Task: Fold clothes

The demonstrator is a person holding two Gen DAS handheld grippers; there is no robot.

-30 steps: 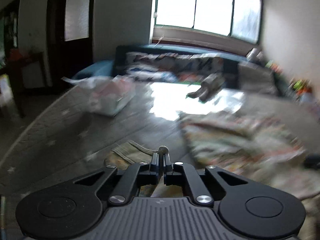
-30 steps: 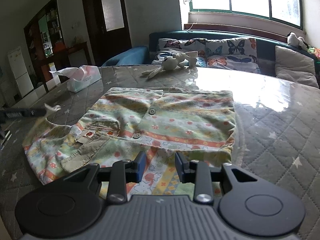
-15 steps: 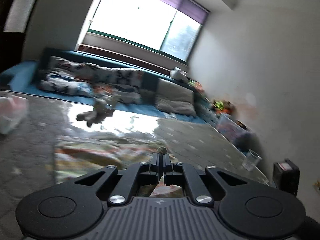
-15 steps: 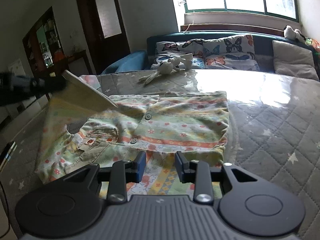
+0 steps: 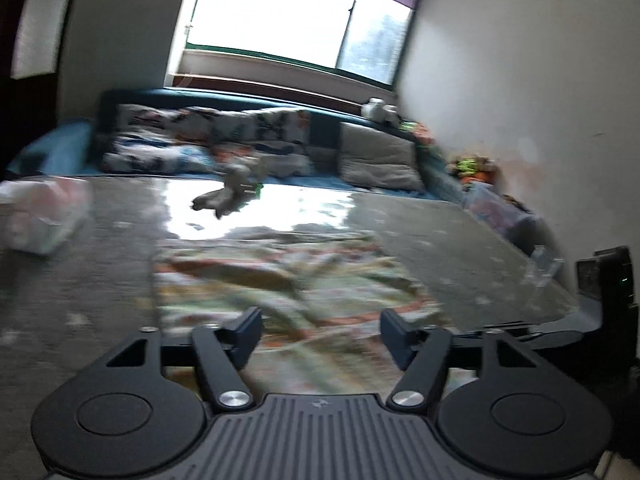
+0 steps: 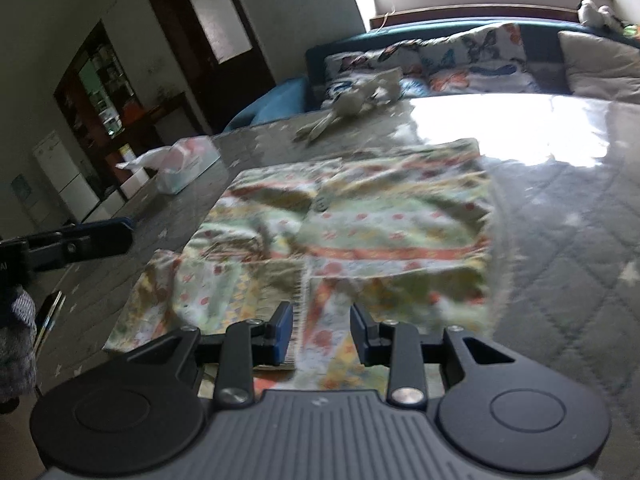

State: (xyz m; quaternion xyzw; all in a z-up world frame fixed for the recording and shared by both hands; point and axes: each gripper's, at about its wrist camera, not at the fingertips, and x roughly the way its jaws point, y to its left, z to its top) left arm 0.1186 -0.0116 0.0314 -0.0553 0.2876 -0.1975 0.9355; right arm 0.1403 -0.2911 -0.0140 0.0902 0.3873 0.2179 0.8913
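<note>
A small patterned garment (image 6: 360,232) in green, yellow and orange lies flat and partly folded on the grey quilted table (image 6: 568,264). It also shows, blurred, in the left wrist view (image 5: 288,280). My left gripper (image 5: 320,332) is open and empty just above the garment's near edge. My right gripper (image 6: 322,328) is open and empty over the garment's near edge. The left gripper also shows at the left edge of the right wrist view (image 6: 80,240).
A tissue box (image 6: 184,164) stands on the table's left side. A plush toy (image 6: 356,100) lies at the far edge. A sofa with cushions (image 6: 480,60) is behind the table. A clear cup (image 5: 544,266) stands at the right.
My left gripper was shut on a flap of the garment, carried it over to the right, and has now opened and let it go. The right gripper stayed open and shifted slightly.
</note>
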